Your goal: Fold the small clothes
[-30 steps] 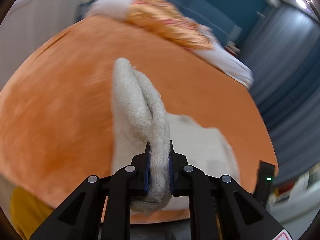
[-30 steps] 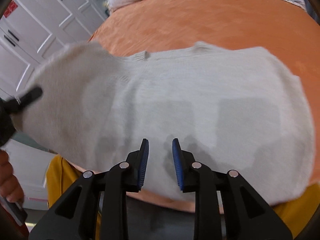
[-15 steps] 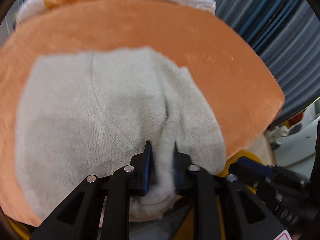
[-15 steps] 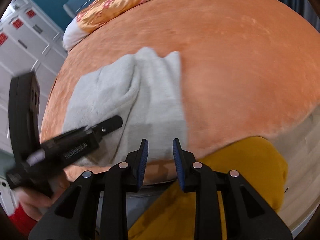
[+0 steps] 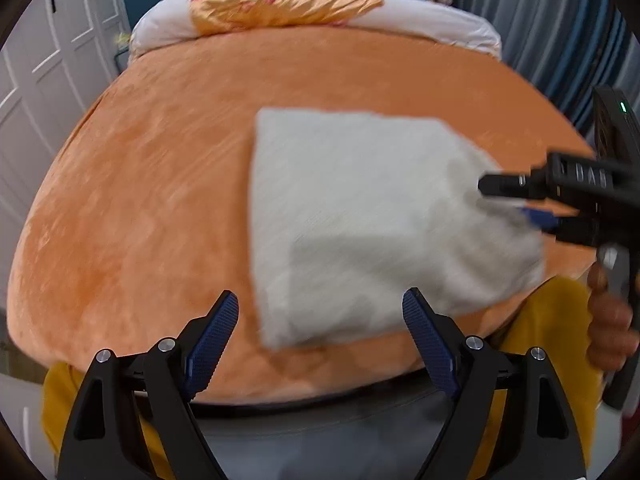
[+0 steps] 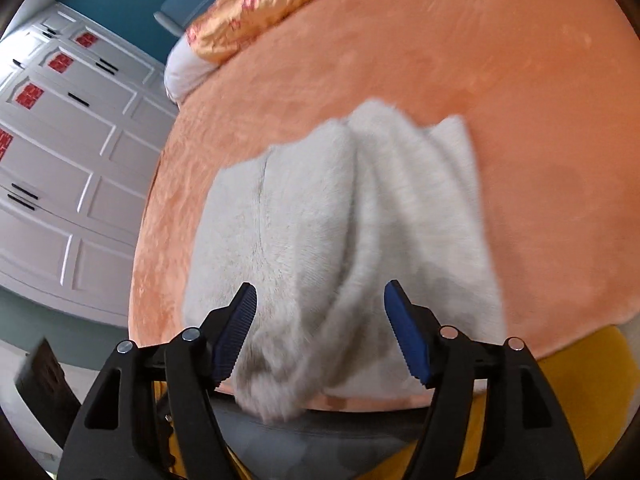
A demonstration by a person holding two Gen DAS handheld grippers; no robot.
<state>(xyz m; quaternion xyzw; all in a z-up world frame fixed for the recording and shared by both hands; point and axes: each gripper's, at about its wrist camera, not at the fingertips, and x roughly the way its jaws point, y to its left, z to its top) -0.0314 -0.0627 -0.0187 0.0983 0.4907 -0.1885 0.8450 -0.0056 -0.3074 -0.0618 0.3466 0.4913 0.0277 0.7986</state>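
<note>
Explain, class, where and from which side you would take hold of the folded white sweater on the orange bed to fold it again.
Grip the bunched, rounded edge of the white sweater nearest the bed's front edge, coming from the front. There the cloth humps up from the orange bed, so the open right gripper, which has just been opening, could pinch it; elsewhere it lies flat.

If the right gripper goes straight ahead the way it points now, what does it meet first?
Most likely the white knitted garment: the right gripper has open jaws straddling its bunched near end on the orange bedcover. Depth is unclear.
</note>
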